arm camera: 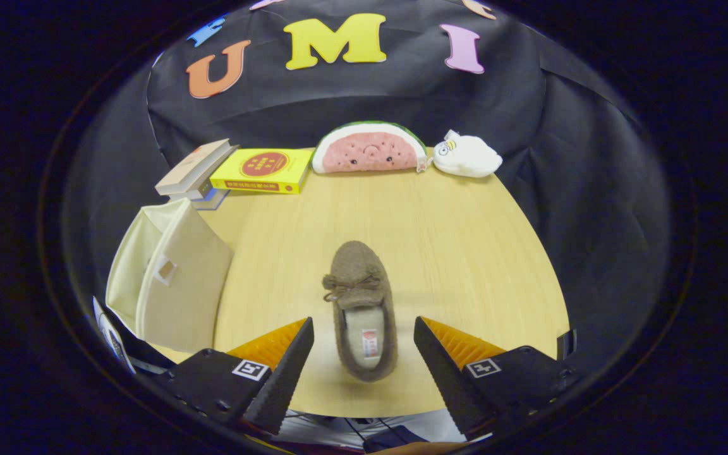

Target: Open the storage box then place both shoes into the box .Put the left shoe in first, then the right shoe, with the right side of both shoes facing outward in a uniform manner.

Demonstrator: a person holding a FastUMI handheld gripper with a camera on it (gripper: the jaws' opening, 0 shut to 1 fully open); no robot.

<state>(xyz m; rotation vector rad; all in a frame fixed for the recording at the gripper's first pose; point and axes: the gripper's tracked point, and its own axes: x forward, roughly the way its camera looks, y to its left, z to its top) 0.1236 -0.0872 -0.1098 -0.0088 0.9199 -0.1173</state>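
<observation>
A: Claw point(364, 354) spread wide, pinching nothing. Brown moccasin slipper point(360, 303) flat on the worktop point(452, 253), heel end between the two fingers, toe and bow pointing away beyond them.

B: Touching either finger?

A: No, clear gaps on both sides. Lined up lengthwise with the claw, probably so the fingers can close across the heel's sides.

B: And the storage box point(171, 278)?

A: Cream fabric, off to the left of the slipper, near the left finger, standing on the worktop. Flap with a small pull tab facing the slipper. Hard to tell whether open or closed from this angle.

B: Second shoe?

A: Impossible to say whether already inside the box.

B: Anything in the way?

A: Nothing close. Yellow book point(263, 169) and a leaning stack of books point(193, 170) at the far edge behind the box; watermelon plush point(369, 149) and white plush toy point(467, 155) further along, well apart from the slipper.

B: Next move?

A: Likely a squeeze on the heel, then a lift leftward toward the box, minding which side faces out.
</observation>
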